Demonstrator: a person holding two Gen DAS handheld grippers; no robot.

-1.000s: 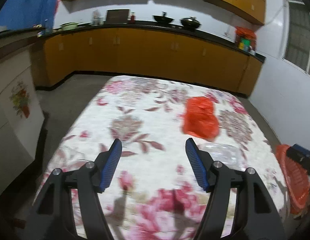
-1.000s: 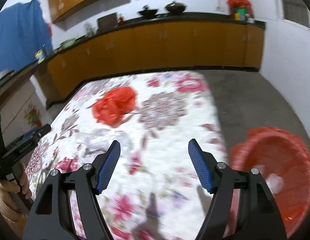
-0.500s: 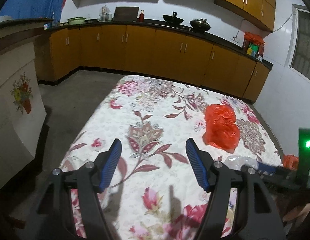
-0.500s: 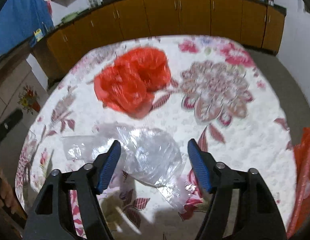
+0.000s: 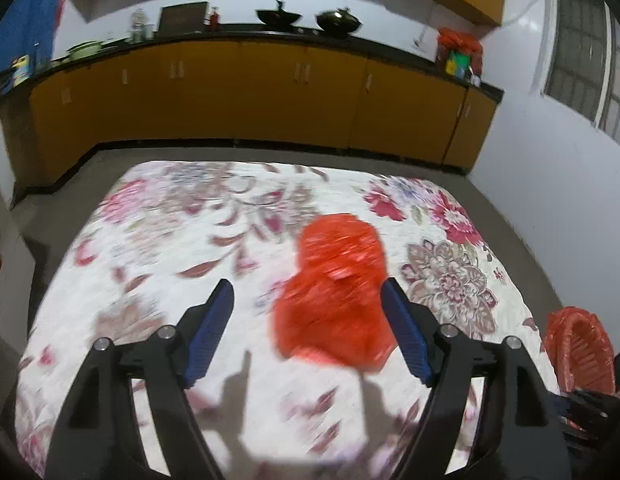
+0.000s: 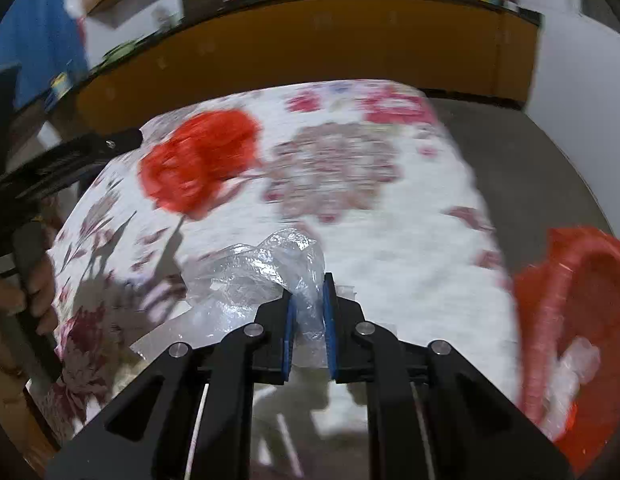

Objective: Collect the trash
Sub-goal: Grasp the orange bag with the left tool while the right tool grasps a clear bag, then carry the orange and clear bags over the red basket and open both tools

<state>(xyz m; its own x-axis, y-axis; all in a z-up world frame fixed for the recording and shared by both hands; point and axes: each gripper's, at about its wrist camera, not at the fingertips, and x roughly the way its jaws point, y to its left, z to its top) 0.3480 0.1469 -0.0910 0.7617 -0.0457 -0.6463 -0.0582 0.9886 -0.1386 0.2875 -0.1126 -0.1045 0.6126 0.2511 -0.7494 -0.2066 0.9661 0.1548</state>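
Observation:
A crumpled red plastic bag [image 5: 333, 296] lies on the floral tablecloth [image 5: 170, 240]; it also shows in the right wrist view [image 6: 198, 164]. My left gripper [image 5: 308, 300] is open, with the red bag between its fingers, toward the right one. My right gripper [image 6: 308, 300] is shut on a clear plastic bag [image 6: 254, 272], held just above the table. A red basket [image 6: 573, 320] with some white trash inside stands off the table's right edge; it also shows in the left wrist view [image 5: 577, 352].
Orange kitchen cabinets [image 5: 270, 100] with a black counter run along the back wall. Grey floor [image 6: 529, 168] lies to the right of the table. The person's hand [image 6: 34, 284] holds the left gripper at the left.
My right gripper has closed on the clear plastic bag and lifted it. My left gripper has swung right and forward, so the red bag now sits between its fingers.

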